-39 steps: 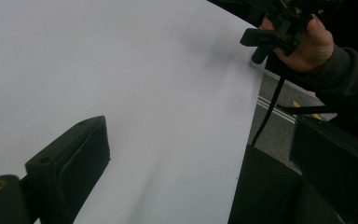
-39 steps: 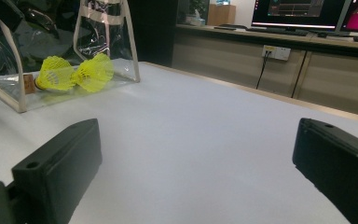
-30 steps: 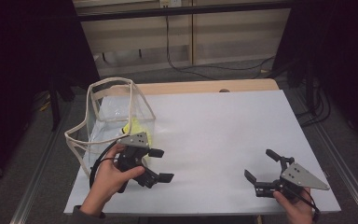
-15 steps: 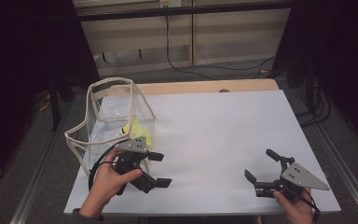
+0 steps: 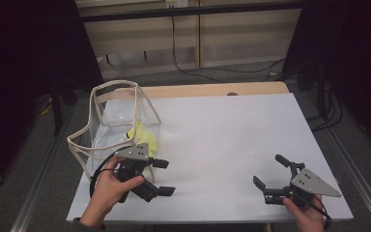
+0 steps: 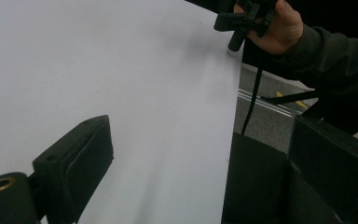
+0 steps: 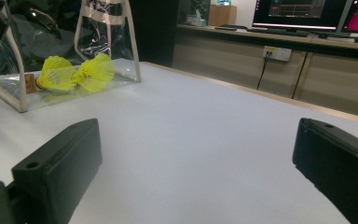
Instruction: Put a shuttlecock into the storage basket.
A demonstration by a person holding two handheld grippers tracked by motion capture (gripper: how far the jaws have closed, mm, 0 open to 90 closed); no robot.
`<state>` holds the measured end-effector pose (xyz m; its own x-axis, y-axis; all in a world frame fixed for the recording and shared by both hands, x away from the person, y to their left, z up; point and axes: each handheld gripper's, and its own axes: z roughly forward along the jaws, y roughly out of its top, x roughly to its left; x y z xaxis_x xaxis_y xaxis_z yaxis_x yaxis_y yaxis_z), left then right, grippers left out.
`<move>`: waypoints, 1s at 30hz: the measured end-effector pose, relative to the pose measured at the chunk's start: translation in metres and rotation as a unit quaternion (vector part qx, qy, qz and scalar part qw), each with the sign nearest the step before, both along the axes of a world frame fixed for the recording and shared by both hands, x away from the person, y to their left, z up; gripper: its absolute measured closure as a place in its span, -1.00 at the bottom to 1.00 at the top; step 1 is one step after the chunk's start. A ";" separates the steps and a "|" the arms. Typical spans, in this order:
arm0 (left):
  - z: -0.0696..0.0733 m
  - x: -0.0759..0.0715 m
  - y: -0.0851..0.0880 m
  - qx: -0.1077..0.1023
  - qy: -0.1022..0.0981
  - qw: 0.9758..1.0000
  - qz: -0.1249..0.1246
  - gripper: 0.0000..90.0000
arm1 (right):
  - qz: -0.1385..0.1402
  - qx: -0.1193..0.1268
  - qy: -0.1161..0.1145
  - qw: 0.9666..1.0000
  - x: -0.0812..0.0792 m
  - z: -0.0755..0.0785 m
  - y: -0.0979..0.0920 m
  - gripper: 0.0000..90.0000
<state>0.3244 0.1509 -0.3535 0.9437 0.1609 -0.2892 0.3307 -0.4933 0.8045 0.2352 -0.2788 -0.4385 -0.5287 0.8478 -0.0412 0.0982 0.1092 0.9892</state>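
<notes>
White tabletop (image 5: 232,135) fills the working area, with wooden cabinets and trailing cables along the back wall. At the left edge stands a clear plastic bag (image 5: 121,123) with cream trim, its open mouth facing up, and two yellow shuttlecocks (image 7: 77,73) lie inside it on the bottom, end to end, their shared long axis running roughly along the bag's near wall as seen from the right gripper view. Just in front of the bag, the left gripper (image 5: 162,177) hovers over the table with its jaws spread wide and nothing between them; it points rightward across the sheet, so the bag and shuttlecocks sit behind and beside it, toward the far left. Well apart, near the front right corner, the right gripper (image 5: 270,171) is also spread open and empty, aimed back across the table toward the bag. The left hand (image 5: 108,186) is clearly the nearer one to the shuttlecocks, and any reach for them would likely have to turn the left gripper back toward the bag's mouth.
</notes>
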 end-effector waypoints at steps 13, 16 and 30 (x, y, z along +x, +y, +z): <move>-0.013 -0.003 0.003 0.008 0.010 1.000 -0.007 -0.86 | 0.001 0.000 0.001 1.000 0.000 0.000 0.000 -0.97; -0.014 -0.004 0.005 0.007 0.009 1.000 -0.008 -0.86 | 0.001 0.001 0.001 1.000 0.000 0.000 0.000 -0.97; -0.029 -0.007 0.024 0.003 0.009 1.000 -0.003 -0.87 | 0.000 0.000 0.000 1.000 0.000 0.000 0.000 -0.97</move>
<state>0.3173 0.1750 -0.3822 0.9392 0.1560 -0.3059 0.3422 -0.5003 0.7954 0.2354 -0.2792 -0.4386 -0.5280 0.8482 -0.0416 0.0984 0.1098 0.9891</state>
